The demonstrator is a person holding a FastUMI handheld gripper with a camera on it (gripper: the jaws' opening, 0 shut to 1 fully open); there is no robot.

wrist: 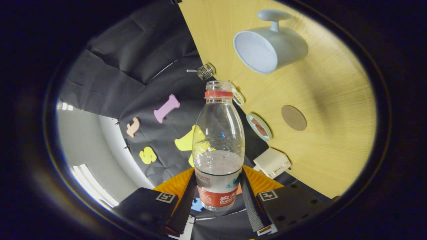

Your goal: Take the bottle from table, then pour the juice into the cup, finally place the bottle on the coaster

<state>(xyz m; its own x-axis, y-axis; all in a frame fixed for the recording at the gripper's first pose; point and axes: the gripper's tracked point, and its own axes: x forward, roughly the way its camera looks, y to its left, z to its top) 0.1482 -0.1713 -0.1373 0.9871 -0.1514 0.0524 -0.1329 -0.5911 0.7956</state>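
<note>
Nearest the camera, the tongs (218, 196) grip the bottle (218, 146) by its lower body, one finger pressed against each side of the label band, so they are closed on it at about the bottle's own width. Each finger housing carries a small square black-and-white marker on its top face. That bottle is clear plastic, uncapped, with a red collar ring just under the open threaded neck, a smooth rounded shoulder and fine ribbing lower down. It holds a clear liquid only up to about the top of the label, with a few bubbles clinging to the wall above the surface. Its label has a pale upper band with small print too fine to read and a red lower band with white characters; the fisheye bends the lettering, and I would not trust a reading of it. With the view rolled on its side, the bottle's mouth points toward the edge of the pale wood-grain bench (333, 100), well apart from the cup (268, 50). This cup is a light blue-grey mug with a handle, its open mouth facing the camera and showing a bare inside. Nearer the fingers on the same bench lies the coaster (294, 117), a flat round brown disc, with a small round dish (259, 127) just beside it at the bench's edge and a cream-coloured boxy clip (272, 162) below that.
</note>
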